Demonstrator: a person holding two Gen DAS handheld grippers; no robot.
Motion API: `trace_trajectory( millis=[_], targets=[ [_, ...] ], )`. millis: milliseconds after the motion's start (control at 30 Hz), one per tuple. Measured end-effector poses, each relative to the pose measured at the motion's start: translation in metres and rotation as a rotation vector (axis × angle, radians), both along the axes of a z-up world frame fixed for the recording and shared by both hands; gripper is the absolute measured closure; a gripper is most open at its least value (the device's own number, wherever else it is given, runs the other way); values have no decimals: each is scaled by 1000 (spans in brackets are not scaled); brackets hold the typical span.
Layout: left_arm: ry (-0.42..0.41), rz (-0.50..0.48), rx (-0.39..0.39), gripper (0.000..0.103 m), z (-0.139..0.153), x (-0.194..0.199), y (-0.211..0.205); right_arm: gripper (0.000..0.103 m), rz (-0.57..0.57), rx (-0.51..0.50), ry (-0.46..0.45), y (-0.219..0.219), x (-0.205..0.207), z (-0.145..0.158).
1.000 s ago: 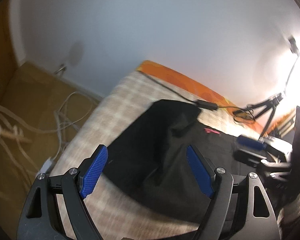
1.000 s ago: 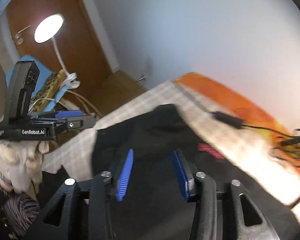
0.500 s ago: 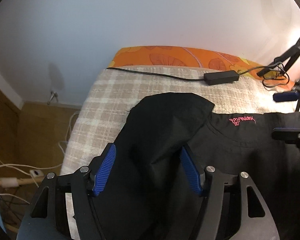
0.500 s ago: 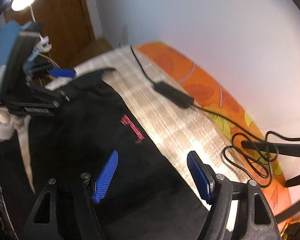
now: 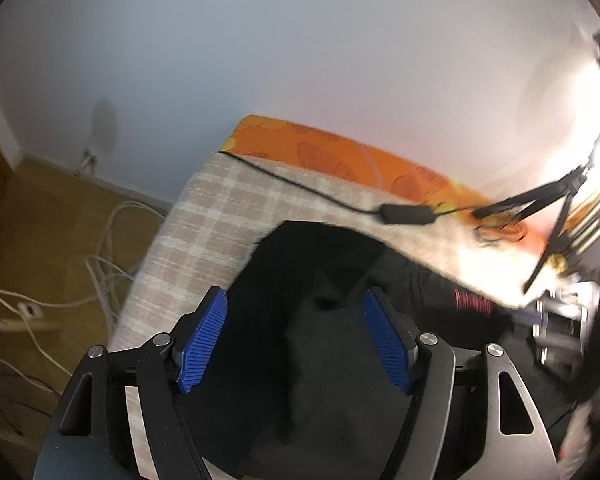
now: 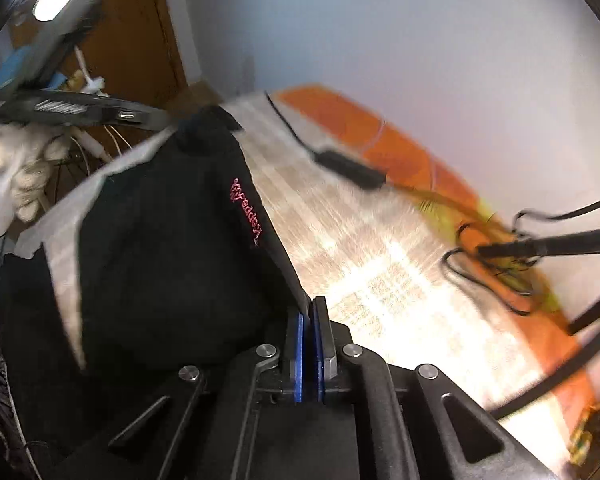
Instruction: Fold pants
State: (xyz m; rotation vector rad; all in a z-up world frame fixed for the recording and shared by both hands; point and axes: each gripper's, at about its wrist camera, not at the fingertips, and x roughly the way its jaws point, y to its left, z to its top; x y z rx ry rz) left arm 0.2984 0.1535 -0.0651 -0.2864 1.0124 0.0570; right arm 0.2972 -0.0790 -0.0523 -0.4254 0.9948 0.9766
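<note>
Black pants (image 5: 324, 344) with a pink logo (image 6: 246, 212) lie bunched on a beige checked bed cover (image 5: 204, 216). My left gripper (image 5: 296, 340) is open, its blue pads on either side of a raised fold of the pants, just above the cloth. My right gripper (image 6: 309, 320) is shut on the pants' edge near the logo, and the cloth (image 6: 160, 248) is pulled up from there. The left gripper's body (image 6: 80, 108) and a gloved hand (image 6: 12, 176) show at the upper left of the right wrist view.
A black cable with an adapter block (image 5: 408, 214) runs across the cover by an orange patterned sheet (image 5: 340, 160) along the white wall. A tripod (image 5: 556, 208) and a bright lamp stand at the right. White cables (image 5: 100, 272) lie on the wooden floor at the left.
My right gripper has closed from wide open onto the pants' edge and lifted the cloth. My left gripper has stayed open and has swung a little over the fold.
</note>
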Motion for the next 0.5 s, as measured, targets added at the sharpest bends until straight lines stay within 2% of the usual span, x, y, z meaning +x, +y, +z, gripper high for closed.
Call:
trace_trajectory(
  millis=[67, 133, 267, 433, 500],
  targets=[
    [-3, 0, -36, 30, 8, 3, -5, 101, 26, 28, -34, -5, -26, 21],
    [3, 4, -53, 26, 14, 5, -13, 102, 40, 13, -80, -8, -50, 32],
    [53, -7, -84, 26, 18, 5, -34, 102, 68, -29, -148, -7, -85, 34],
    [139, -99, -27, 26, 12, 3, -74, 102, 97, -41, -174, -5, -120, 26],
    [187, -142, -10, 26, 4, 3, -91, 102, 120, -61, -222, -2, -136, 22]
  ],
)
